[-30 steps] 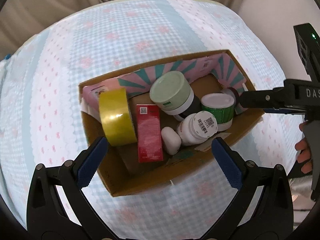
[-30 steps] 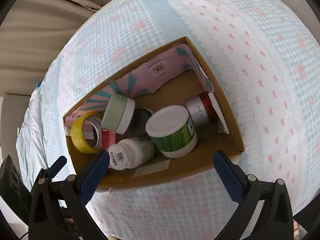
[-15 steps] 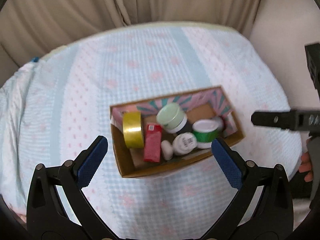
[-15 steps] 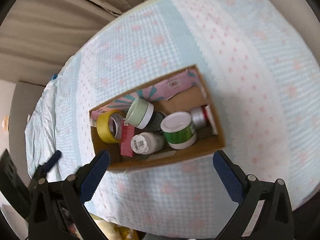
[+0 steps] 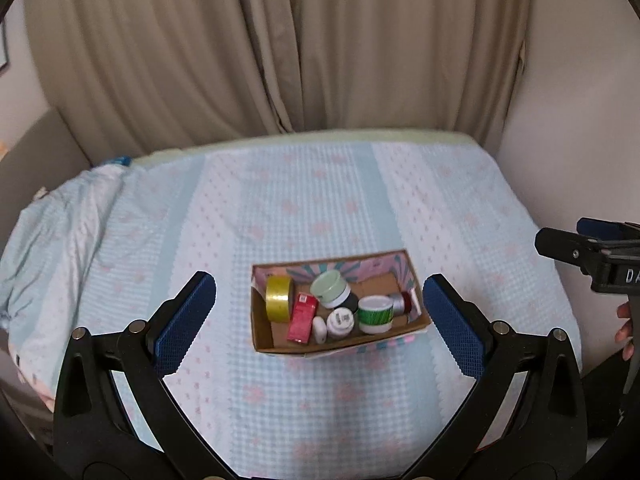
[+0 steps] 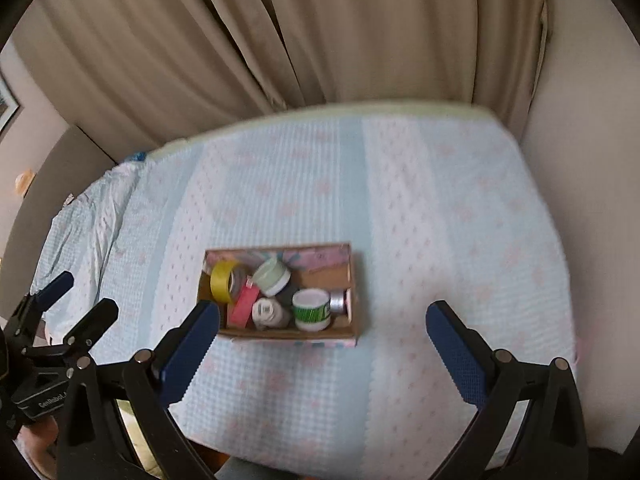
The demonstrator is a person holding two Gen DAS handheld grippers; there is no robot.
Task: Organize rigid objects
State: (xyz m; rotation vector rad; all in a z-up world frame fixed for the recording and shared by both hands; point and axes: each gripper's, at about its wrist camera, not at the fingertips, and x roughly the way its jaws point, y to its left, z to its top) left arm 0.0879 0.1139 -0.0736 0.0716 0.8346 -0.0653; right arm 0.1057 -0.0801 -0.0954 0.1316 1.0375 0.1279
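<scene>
A cardboard box (image 5: 340,340) sits near the front middle of a bed covered in a pale blue checked sheet (image 5: 280,216) with pink motifs. Inside the box, from its left end: a yellow tape roll (image 5: 279,299) standing on edge, a red carton (image 5: 302,318), a small white oval piece (image 5: 319,328), a white bottle (image 5: 340,321) lying with its barcode label up, a pale green-lidded jar (image 5: 330,288), a green-banded tub with a white lid (image 5: 375,313) and a silver-and-red cylinder (image 5: 400,303) at the right end.

Both grippers hover above the near edge of the bed, well apart from the box — the left gripper (image 5: 319,312) with its jaws spread wide and empty, the right gripper (image 6: 322,340) likewise wide and holding nothing. Beige curtains (image 5: 280,48) hang behind the bed.
</scene>
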